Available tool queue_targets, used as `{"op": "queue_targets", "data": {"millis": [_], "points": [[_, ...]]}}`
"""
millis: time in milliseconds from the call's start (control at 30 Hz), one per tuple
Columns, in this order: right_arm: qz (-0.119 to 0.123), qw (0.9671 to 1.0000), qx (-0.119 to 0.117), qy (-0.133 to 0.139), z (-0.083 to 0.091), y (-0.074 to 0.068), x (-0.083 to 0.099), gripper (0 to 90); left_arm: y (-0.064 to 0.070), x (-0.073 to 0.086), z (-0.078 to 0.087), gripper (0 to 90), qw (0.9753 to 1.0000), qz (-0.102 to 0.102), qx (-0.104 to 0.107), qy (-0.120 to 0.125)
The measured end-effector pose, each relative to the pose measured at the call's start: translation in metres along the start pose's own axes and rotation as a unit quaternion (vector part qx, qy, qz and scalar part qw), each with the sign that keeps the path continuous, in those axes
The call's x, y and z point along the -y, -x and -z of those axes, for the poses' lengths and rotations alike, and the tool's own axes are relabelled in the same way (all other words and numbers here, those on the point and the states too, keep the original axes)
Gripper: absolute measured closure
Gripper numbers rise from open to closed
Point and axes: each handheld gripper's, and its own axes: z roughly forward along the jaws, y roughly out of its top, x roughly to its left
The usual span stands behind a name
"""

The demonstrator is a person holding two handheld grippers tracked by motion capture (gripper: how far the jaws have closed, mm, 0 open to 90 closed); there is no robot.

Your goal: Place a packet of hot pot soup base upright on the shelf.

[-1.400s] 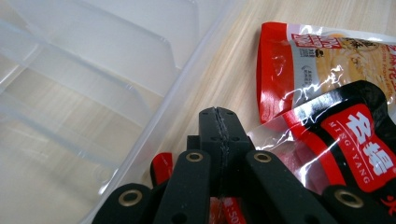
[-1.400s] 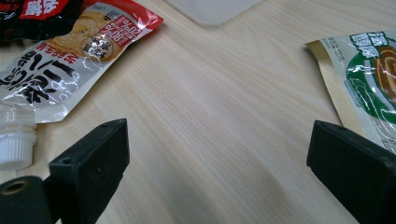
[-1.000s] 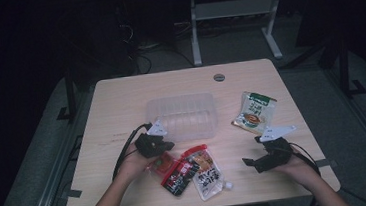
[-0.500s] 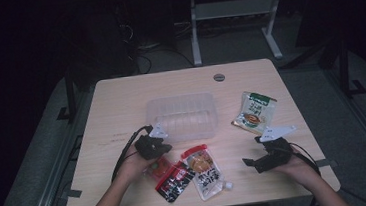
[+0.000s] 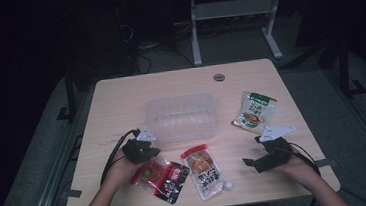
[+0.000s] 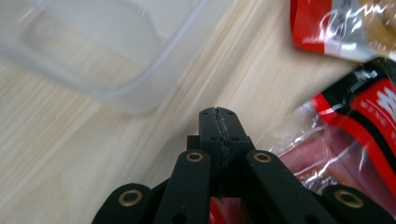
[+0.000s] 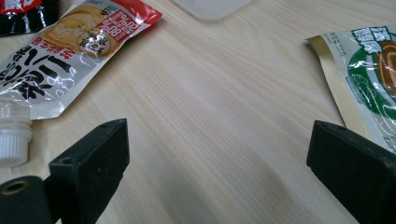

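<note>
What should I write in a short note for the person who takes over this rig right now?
Left gripper: jaws shut, seemingly pinching the edge of the red and black sauce pouch.
Right gripper: open, holding nothing, hovering over the wooden table.
The clear plastic container looks empty.
White spouted pouch with a red top lies at the front, green soup packet right of the container.
Done: nothing packed. Left: probably all three packets.

Red-and-black pouch (image 5: pixel 160 177), green-and-tan packet (image 5: pixel 254 110), pale wood-grain table (image 5: pixel 121 103)
</note>
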Motion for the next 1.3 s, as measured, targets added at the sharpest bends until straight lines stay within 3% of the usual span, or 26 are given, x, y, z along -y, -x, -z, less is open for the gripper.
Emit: {"op": "queue_targets", "data": {"millis": [800, 967, 1167, 1300], "points": [[-0.002, 1.0000, 0.001, -0.002, -0.001, 0.000, 0.000, 5.6, -0.004, 0.053, 0.041, 89.7, 0.9988, 0.043, -0.025, -0.004], [-0.003, 1.0000, 0.001, 0.001, 0.000, 0.000, 0.000, 6.1, -0.006, 0.056, 0.056, 89.7, 0.9970, 0.066, -0.029, 0.027], [-0.017, 0.9998, 0.001, 0.002, 0.001, -0.001, -0.001, 6.1, 0.012, 0.063, 0.074, 89.5, 0.9959, 0.074, -0.028, 0.043], [-0.009, 0.9999, -0.006, -0.001, -0.001, -0.003, -0.003, 6.2, 0.026, 0.072, 0.078, 87.4, 0.9955, 0.078, -0.027, 0.045]]}}
